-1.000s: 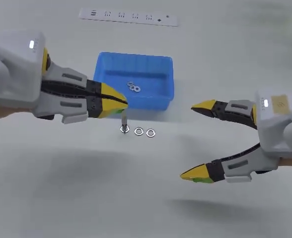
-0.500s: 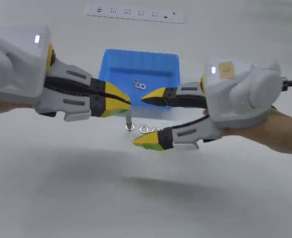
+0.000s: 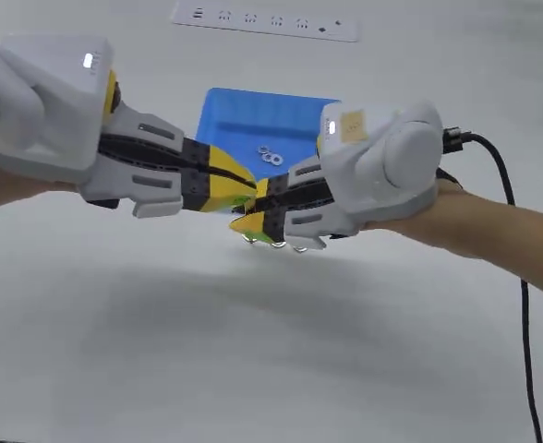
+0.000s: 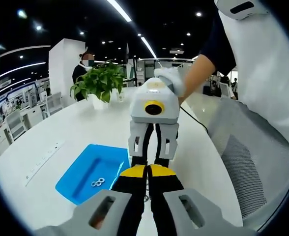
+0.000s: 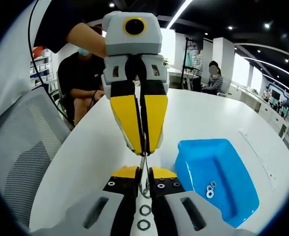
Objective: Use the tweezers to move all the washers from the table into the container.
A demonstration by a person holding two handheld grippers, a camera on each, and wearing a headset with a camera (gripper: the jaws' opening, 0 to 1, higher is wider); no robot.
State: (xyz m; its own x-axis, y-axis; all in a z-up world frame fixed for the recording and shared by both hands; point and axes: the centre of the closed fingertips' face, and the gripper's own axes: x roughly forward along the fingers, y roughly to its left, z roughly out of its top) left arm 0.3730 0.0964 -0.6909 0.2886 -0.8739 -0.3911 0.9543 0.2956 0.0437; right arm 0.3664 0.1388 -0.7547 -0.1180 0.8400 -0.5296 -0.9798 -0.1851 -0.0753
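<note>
Two washers (image 3: pixel 271 155) lie in the blue container (image 3: pixel 235 115); two loose washers (image 5: pixel 145 210) remain beneath the left gripper (image 5: pixel 143 147) and right gripper (image 4: pixel 147 171), jaws clamped on tweezers (image 5: pixel 143 161).

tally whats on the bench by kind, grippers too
container: 1
washers: 4 clear, 2 in container, 2 loose
tweezers: 1
power strip: 1
grippers (left gripper, right gripper): 2
total: 9
</note>
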